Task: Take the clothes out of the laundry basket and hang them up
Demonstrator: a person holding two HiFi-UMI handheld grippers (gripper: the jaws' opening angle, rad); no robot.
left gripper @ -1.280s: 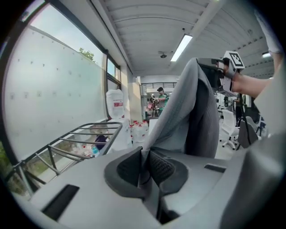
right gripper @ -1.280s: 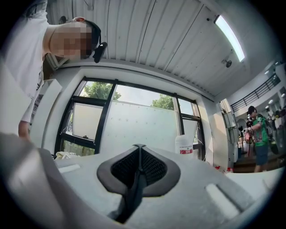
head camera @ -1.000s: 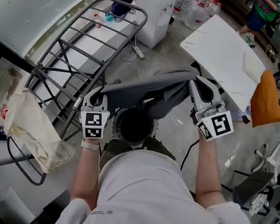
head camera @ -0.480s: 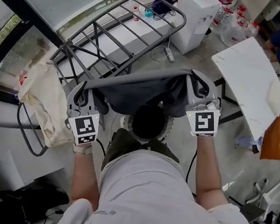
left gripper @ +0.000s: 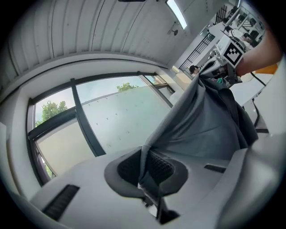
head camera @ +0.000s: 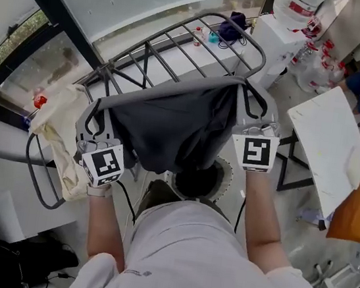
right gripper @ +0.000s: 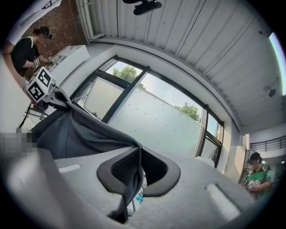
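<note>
The grey garment hangs stretched over the laundry basket, each top corner pinched thinly between the pressed-together pads of my left gripper and right gripper, so I reckon its drooping middle snagging on the drying rack could tug a corner free.

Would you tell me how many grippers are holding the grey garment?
2. The left gripper pinches the garment at one end, the right gripper at the other; none hidden.
</note>
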